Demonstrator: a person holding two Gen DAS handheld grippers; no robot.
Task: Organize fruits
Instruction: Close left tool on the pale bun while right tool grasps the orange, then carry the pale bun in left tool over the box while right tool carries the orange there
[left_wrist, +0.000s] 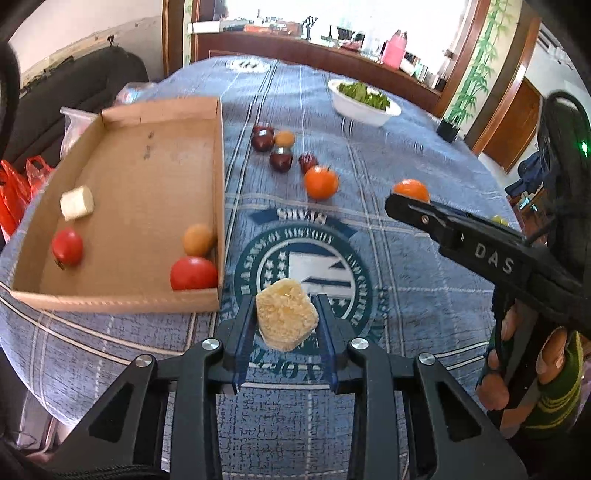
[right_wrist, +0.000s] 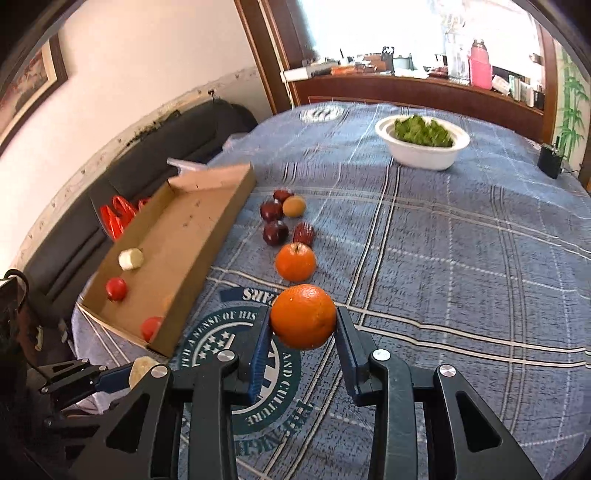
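My left gripper (left_wrist: 286, 317) is shut on a pale yellow fruit chunk (left_wrist: 286, 314), held above the blue tablecloth just right of the cardboard tray (left_wrist: 147, 177). The tray holds a white chunk (left_wrist: 77, 203), two red tomatoes (left_wrist: 67, 246) (left_wrist: 192, 273) and a small orange-brown fruit (left_wrist: 198, 240). My right gripper (right_wrist: 303, 325) is shut on an orange (right_wrist: 303, 315), held above the cloth; the gripper also shows in the left wrist view (left_wrist: 410, 199). Another orange (right_wrist: 295, 261), several dark red fruits (right_wrist: 275, 232) and a small tan fruit (right_wrist: 293, 206) lie on the table.
A white bowl of greens (right_wrist: 423, 142) stands at the far side of the table. A dark sofa (right_wrist: 147, 162) with red bags (right_wrist: 118, 216) lies left of the table. A small black box (right_wrist: 550, 160) sits at the far right edge.
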